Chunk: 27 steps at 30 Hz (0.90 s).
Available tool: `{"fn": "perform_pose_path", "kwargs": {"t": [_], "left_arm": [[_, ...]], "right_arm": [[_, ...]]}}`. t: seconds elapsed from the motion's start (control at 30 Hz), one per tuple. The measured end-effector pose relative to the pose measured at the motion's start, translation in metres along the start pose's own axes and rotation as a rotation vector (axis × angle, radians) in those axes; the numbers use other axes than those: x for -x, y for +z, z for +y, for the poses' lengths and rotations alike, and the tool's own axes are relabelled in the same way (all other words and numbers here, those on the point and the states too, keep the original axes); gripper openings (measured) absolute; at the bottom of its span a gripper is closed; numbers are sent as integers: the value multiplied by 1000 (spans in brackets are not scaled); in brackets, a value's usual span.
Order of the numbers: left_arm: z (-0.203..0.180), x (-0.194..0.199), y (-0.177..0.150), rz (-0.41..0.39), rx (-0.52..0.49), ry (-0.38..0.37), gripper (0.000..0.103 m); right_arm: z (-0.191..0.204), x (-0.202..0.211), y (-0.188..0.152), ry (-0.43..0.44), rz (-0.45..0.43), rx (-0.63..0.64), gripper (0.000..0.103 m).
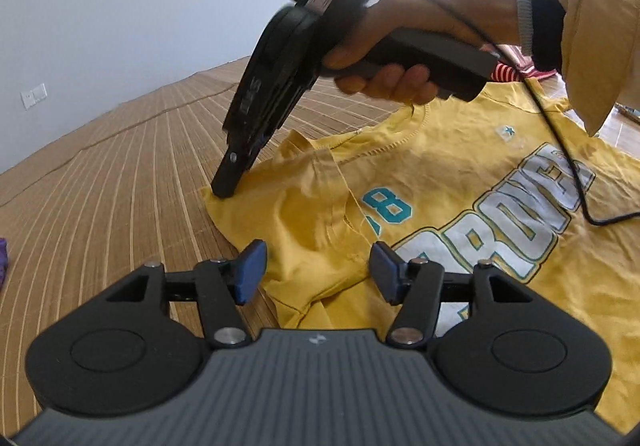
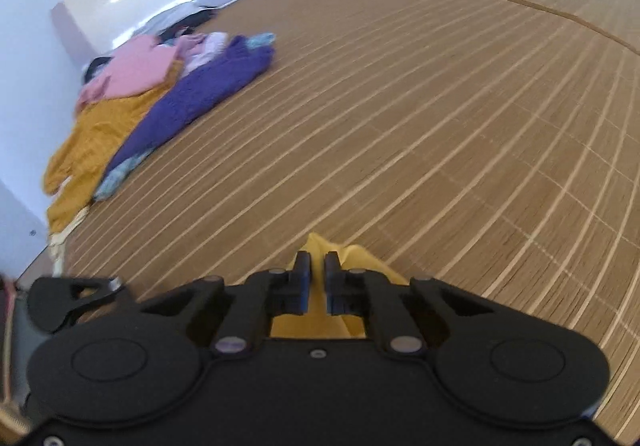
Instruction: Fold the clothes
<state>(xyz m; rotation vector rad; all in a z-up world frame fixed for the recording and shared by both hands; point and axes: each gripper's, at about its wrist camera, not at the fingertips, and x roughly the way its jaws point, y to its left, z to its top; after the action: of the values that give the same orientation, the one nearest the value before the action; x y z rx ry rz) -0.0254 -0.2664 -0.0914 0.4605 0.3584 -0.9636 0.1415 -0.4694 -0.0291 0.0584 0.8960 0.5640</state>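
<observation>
Yellow tee: T-shirt [image 1: 460, 166] lies front-up on the mat, spread mostly flat, filling the right half of the left wrist view.
Print: big white block letters w/ teal-and-gold outline run across the chest; a teal "8" sits near the folded sleeve. Small star tag below the neck.
Collar: round neckline at the far side, stitched seam visible.
Sleeve: near-left sleeve [image 1: 304, 206] is folded and rumpled over the body, w/ creases and a raised ridge along its seam.
Far-left corner: fabric pulled to a point where the right gripper [image 1: 224, 192] comes down on it.
Right gripper state: jaws nearly closed w/ yellow cloth pinched between them; in its own cam the cloth [image 2: 320, 246] pokes out past the tips, gripper [image 2: 318, 266].
Right hand: hand [image 1: 404, 46] wraps the handle, mustard sleeve [image 1: 596, 26] behind it; black cable [image 1: 560, 150] trails down over the print.
Left gripper: gripper [image 1: 318, 270] hovers at the near edge of the tee, jaws spread wide, blue pads [image 1: 252, 270] either side of the folded sleeve, gripping nothing.
Surface: slatted bamboo mat [image 1: 120, 174], brown w/ pale lines.
Other clothes: pile [image 2: 160, 98] far left by the wall — purple, mustard, pink pieces, well apart from the tee.
</observation>
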Motion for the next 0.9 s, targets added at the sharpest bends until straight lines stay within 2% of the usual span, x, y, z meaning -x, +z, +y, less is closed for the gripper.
{"fn": "perform_pose_path", "kwargs": {"t": [0.2,0.27,0.33,0.37,0.43,0.6,0.7,0.77,0.8,0.83,0.9], "left_arm": [[-4,-2,0,9,-11,-7,64],[-5,-2,0,7,-13,-5,64],[-4,0,-1,5,-12,-4,64],[-5,0,-2,4,-12,-2,64],[-5,0,-2,2,-14,3,64],[-10,-1,-2,2,-36,13,64],[-11,-2,-2,3,-41,15,65],[-10,-2,-3,4,-39,15,65],[-10,-2,-3,5,-38,14,65],[-10,-2,-3,5,-38,13,65],[-10,-2,-3,7,-43,13,65]], "right_arm": [[10,-9,-4,-94,-41,45,9],[17,-7,-3,-157,-73,72,17],[22,4,-3,-211,-90,91,33],[23,13,-5,-227,-102,86,37],[25,32,-12,-218,-126,61,47],[12,56,-48,-148,-94,-69,47],[3,54,-65,-103,-98,-157,46],[0,49,-68,-82,-119,-202,35],[-1,48,-69,-82,-130,-215,19],[-2,48,-69,-88,-139,-219,10],[-6,52,-70,-108,-164,-228,7]]}}
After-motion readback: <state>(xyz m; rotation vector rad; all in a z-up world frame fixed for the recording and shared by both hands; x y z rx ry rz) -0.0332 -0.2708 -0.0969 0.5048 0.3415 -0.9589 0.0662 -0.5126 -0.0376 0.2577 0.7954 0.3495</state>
